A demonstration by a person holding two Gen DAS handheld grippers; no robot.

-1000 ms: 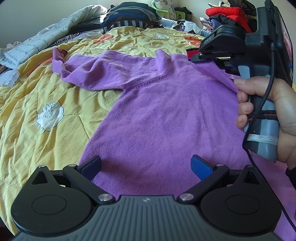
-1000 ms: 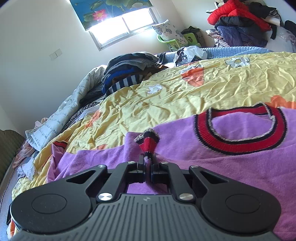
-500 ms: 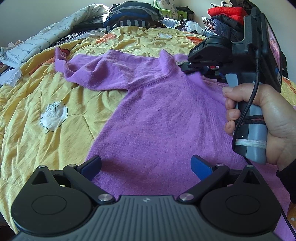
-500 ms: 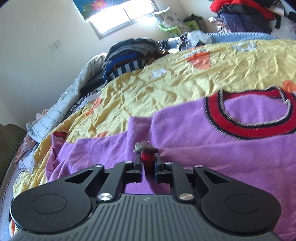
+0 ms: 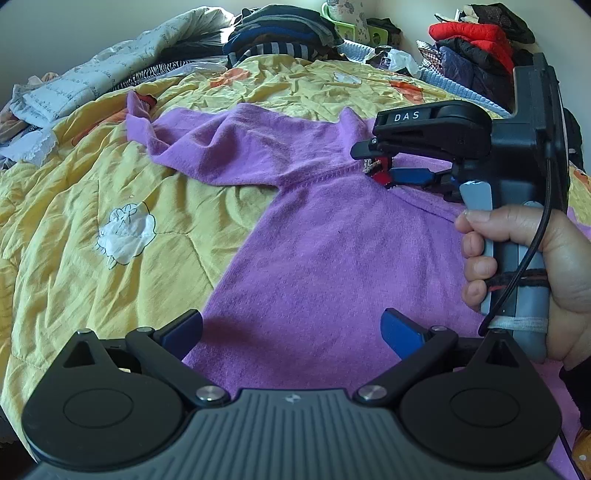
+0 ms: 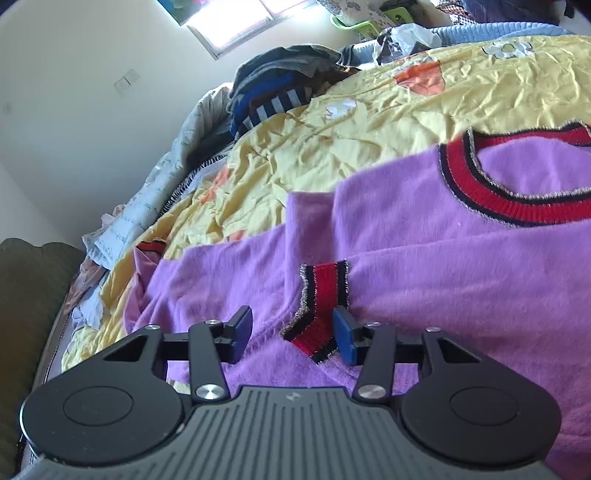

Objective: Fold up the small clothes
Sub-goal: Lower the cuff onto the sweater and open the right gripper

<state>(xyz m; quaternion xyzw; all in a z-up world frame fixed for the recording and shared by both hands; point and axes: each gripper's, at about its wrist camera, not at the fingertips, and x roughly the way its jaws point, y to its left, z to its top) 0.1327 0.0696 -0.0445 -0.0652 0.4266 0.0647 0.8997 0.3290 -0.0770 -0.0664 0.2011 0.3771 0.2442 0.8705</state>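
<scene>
A purple sweater (image 5: 332, 254) lies flat on a yellow bedspread (image 5: 110, 206); its other sleeve (image 5: 221, 147) stretches to the left. Its red and black collar (image 6: 517, 184) shows in the right wrist view. My right gripper (image 6: 291, 332) is open, and the red and black sleeve cuff (image 6: 317, 314) lies between its pads, folded onto the sweater's body. In the left wrist view the right gripper (image 5: 384, 170) hovers over the sweater's upper part with the cuff (image 5: 378, 171) at its tip. My left gripper (image 5: 291, 325) is open and empty, just above the sweater's lower part.
Piles of clothes (image 5: 280, 29) lie along the far side of the bed, with red and dark garments (image 5: 476, 40) at the far right. A pale quilt (image 5: 92, 74) lies at the far left. A dark sofa edge (image 6: 26, 295) shows left of the bed.
My right gripper carried the sleeve cuff down onto the sweater's body and opened, letting go of it. My left gripper stayed open and barely moved.
</scene>
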